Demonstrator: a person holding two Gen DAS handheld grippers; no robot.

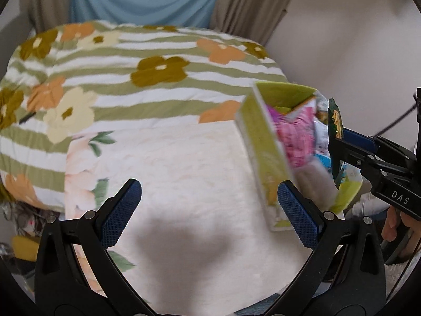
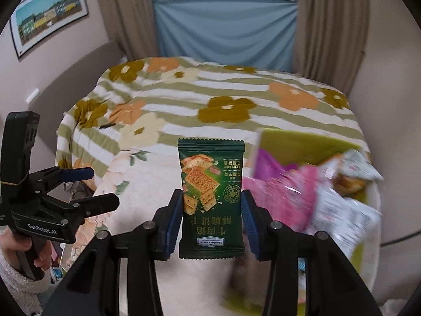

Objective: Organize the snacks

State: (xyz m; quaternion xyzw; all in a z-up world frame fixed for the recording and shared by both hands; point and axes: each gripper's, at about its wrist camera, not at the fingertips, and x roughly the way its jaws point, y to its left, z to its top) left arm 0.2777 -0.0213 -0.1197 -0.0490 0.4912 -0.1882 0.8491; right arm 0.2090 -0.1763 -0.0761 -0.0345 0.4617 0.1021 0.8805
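Observation:
My right gripper [image 2: 211, 205] is shut on a dark green cracker packet [image 2: 211, 184], held upright above the cream blanket [image 2: 147, 184]. The packet shows edge-on in the left wrist view [image 1: 334, 121], above the box. A lime green box [image 1: 260, 142] sits at the right, full of pink and white snack packets [image 1: 292, 137]; it also shows in the right wrist view [image 2: 297, 142] just right of the held packet. My left gripper [image 1: 209, 205] is open and empty over the cream blanket [image 1: 171, 171], left of the box.
The bed carries a green-striped floral duvet [image 1: 147, 60]. Beige curtains [image 2: 329, 26] and a blue cloth [image 2: 226, 29] hang behind it. A framed picture [image 2: 47, 13] hangs on the left wall. Clutter lies off the bed's left edge [image 1: 21, 226].

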